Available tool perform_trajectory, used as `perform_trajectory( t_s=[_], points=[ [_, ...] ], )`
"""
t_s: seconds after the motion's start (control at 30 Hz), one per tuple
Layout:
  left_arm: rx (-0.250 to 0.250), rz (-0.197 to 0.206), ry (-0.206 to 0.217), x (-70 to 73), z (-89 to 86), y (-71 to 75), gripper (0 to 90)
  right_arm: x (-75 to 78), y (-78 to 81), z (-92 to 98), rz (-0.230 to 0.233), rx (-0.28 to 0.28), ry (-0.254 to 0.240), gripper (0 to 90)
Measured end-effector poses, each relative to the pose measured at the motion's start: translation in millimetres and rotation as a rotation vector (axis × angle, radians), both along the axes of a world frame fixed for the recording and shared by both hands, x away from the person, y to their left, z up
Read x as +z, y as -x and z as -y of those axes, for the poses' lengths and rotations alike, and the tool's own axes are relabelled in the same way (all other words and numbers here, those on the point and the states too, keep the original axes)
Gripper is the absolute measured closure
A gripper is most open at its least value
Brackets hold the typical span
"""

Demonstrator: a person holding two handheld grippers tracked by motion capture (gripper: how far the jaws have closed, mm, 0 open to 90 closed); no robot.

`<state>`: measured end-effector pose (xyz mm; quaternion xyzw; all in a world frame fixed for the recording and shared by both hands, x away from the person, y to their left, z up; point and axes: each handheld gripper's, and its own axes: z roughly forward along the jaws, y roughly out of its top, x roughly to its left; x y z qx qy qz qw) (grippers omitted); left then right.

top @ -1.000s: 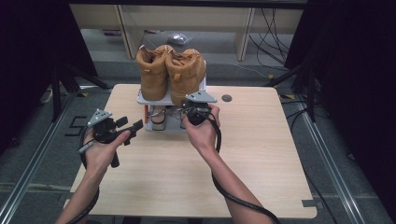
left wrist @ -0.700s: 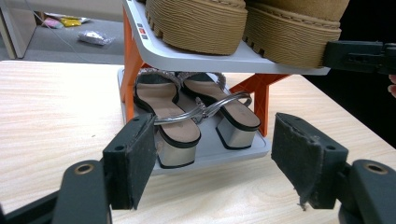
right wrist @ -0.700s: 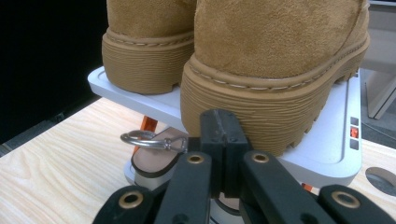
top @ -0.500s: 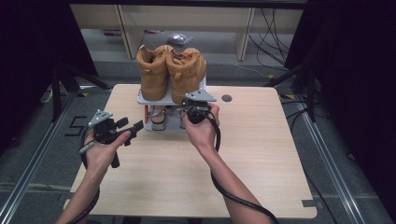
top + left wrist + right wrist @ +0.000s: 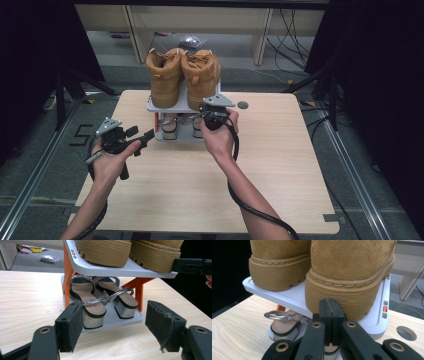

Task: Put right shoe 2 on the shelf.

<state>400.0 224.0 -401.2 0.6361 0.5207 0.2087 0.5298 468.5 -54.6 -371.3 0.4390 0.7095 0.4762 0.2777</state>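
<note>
A grey two-shelf shoe rack point(image 5: 170, 106) with orange supports stands at the table's far middle. Two tan suede boots point(image 5: 165, 75) sit on its top shelf, heels toward me. A pair of silver-strapped block-heel sandals point(image 5: 87, 293) rests on the lower shelf. My left gripper point(image 5: 142, 135) hovers left of the rack and points at it, jaws open with nothing between the pads point(image 5: 72, 327). My right gripper point(image 5: 329, 307) is shut and empty, its tip close against the heel sole of the right boot point(image 5: 352, 277), at the top shelf's near right corner point(image 5: 210, 111).
The light wood table point(image 5: 280, 165) has a round cable hole point(image 5: 243, 105) right of the rack. Dark curtains flank both sides. Shelving legs and cables lie on the floor beyond the far edge. Metal rails run along the floor left and right.
</note>
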Motion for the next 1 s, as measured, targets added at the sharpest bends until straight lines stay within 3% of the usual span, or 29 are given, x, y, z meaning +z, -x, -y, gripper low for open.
perform_trajectory(
  t_s=[0.13, 0.2, 0.27, 0.53, 0.6, 0.63, 0.87, 1.0],
  points=[
    [0.0, 0.0, 0.001, -0.2, 0.1, -0.3, 29.9, -0.5, -3.0, 2.0, 0.02, -0.001, 0.025, 90.0],
    [0.0, 0.002, 0.002, -0.1, 0.4, -0.1, 29.9, -0.6, -2.9, 1.4, 0.003, 0.0, 0.003, 90.0],
    [-0.001, 0.002, 0.003, -0.1, 0.9, -0.2, 29.9, -1.9, -4.7, 1.9, 0.02, 0.007, 0.013, 90.0],
    [-0.004, 0.004, 0.01, -0.8, 2.0, 0.9, 29.9, -2.1, -5.4, 6.9, 0.012, 0.029, 0.019, 88.4],
    [0.003, 0.009, 0.016, -0.7, -0.5, 1.9, 29.9, -1.0, -2.1, 14.7, 0.026, 0.03, 0.004, 86.8],
    [0.008, 0.011, 0.021, -0.8, -2.0, 1.9, 30.0, 0.4, 0.5, 18.3, 0.01, 0.023, -0.008, 86.2],
    [0.034, 0.024, 0.034, -1.8, -5.7, -0.3, 30.6, 5.0, 11.3, 61.2, 0.03, -0.025, 0.018, 82.1],
    [0.04, 0.04, 0.035, -2.1, -5.8, -1.2, 30.8, 3.7, 17.7, 78.9, 0.016, -0.048, 0.023, 79.5]
  ],
)
